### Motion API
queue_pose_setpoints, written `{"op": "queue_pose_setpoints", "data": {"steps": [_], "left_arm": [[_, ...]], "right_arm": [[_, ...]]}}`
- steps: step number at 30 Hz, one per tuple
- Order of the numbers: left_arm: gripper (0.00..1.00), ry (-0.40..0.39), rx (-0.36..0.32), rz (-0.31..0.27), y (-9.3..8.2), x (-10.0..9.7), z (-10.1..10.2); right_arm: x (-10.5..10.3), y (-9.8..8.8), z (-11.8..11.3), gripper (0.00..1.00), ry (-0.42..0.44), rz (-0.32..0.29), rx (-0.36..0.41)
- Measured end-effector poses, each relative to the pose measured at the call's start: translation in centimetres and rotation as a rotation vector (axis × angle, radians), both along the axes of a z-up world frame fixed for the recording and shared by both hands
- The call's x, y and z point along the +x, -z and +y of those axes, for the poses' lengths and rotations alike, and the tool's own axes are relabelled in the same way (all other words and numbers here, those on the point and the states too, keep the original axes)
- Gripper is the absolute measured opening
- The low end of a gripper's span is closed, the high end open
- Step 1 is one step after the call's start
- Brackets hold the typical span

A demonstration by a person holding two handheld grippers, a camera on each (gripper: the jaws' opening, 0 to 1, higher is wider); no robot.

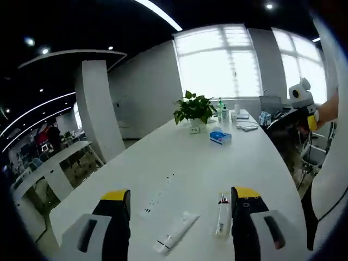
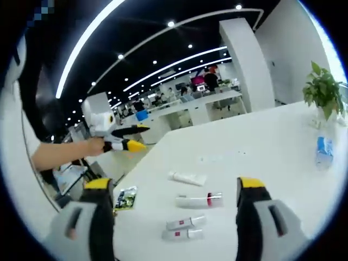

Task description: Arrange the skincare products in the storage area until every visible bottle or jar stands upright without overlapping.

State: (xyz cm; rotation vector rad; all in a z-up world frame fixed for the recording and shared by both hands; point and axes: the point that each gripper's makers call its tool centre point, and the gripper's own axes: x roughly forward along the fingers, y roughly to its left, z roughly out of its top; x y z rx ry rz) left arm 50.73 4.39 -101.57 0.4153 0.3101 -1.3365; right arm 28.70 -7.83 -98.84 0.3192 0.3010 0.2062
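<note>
Several skincare tubes lie flat on the white table [image 2: 272, 141]: a white tube [image 2: 187, 178], a tube with a red band [image 2: 199, 200] and two small tubes [image 2: 186, 222] near the front edge. My right gripper [image 2: 175, 183] is open above them with nothing between its jaws. My left gripper [image 1: 182, 198] is also open and empty, hovering over the white tube [image 1: 176, 231] and the red-banded tube [image 1: 222, 212]. In the right gripper view a hand holds the left gripper [image 2: 128, 138] up in the air, off the table's left side.
A green-printed sachet [image 2: 126, 198] lies by the table's corner. A potted plant [image 1: 194, 109], a blue box [image 1: 220, 137] and small bottles [image 1: 223, 111] stand at the far end. A socket strip [image 1: 160, 196] is set into the tabletop. Office chairs [image 1: 310, 152] line the right side.
</note>
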Motion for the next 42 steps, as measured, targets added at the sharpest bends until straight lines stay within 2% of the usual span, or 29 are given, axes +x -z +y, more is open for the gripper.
{"op": "queue_pose_setpoints", "data": {"steps": [2,3,9,11,13,14,15,16,22,24,28,30,32,34,36,39,42], "left_arm": [[0.78,0.024,0.038,-0.009,1.0,0.6,-0.4],[0.78,0.042,0.070,0.006,2.0,1.1,-0.8],[0.78,0.110,0.151,0.035,4.8,2.2,-2.4],[0.78,0.151,0.217,0.061,7.1,2.6,-3.0],[0.78,0.176,0.240,0.129,9.0,2.6,-3.6],[0.78,0.182,0.254,0.135,9.4,2.6,-3.6],[0.78,0.190,0.312,0.114,10.8,3.2,-3.5],[0.78,0.208,0.335,0.111,11.5,3.2,-3.5],[0.76,0.232,0.421,0.147,14.9,3.9,-4.4],[0.75,0.243,0.436,0.147,15.6,4.0,-4.6],[0.72,0.267,0.521,0.138,17.8,4.8,-4.2],[0.65,0.259,0.561,0.165,18.8,5.1,-4.0],[0.61,0.267,0.577,0.152,19.4,5.4,-4.1],[0.62,0.272,0.607,0.175,20.4,5.4,-4.0],[0.61,0.297,0.652,0.153,21.4,5.4,-3.7],[0.60,0.311,0.667,0.147,22.0,5.1,-3.9],[0.59,0.331,0.698,0.153,23.1,4.9,-4.0]], "right_arm": [[0.0,0.1,0.0,0.92,0.004,0.004,0.006],[0.0,0.2,-0.1,0.92,0.011,0.009,0.011],[-0.3,0.6,-0.8,0.92,0.040,0.022,0.012],[-0.7,1.2,-1.5,0.92,0.069,0.042,0.016],[-1.0,1.5,-1.8,0.92,0.080,0.052,0.023],[-1.0,1.5,-1.8,0.92,0.080,0.053,0.022],[-1.2,1.8,-1.8,0.92,0.083,0.062,0.009],[-1.4,2.2,-1.9,0.92,0.085,0.073,0.001],[-2.0,3.6,-1.9,0.91,0.095,0.119,-0.017],[-2.2,3.6,-2.0,0.91,0.094,0.128,-0.030],[-2.5,3.6,-2.5,0.90,0.106,0.140,-0.049],[-2.7,3.7,-2.6,0.90,0.106,0.151,-0.050],[-2.9,3.9,-2.6,0.91,0.099,0.165,-0.066],[-3.0,4.1,-2.7,0.91,0.090,0.180,-0.093],[-3.0,4.2,-2.7,0.91,0.088,0.188,-0.104],[-2.9,4.2,-2.8,0.91,0.092,0.187,-0.096],[-2.9,4.6,-2.5,0.90,0.106,0.193,-0.052]]}}
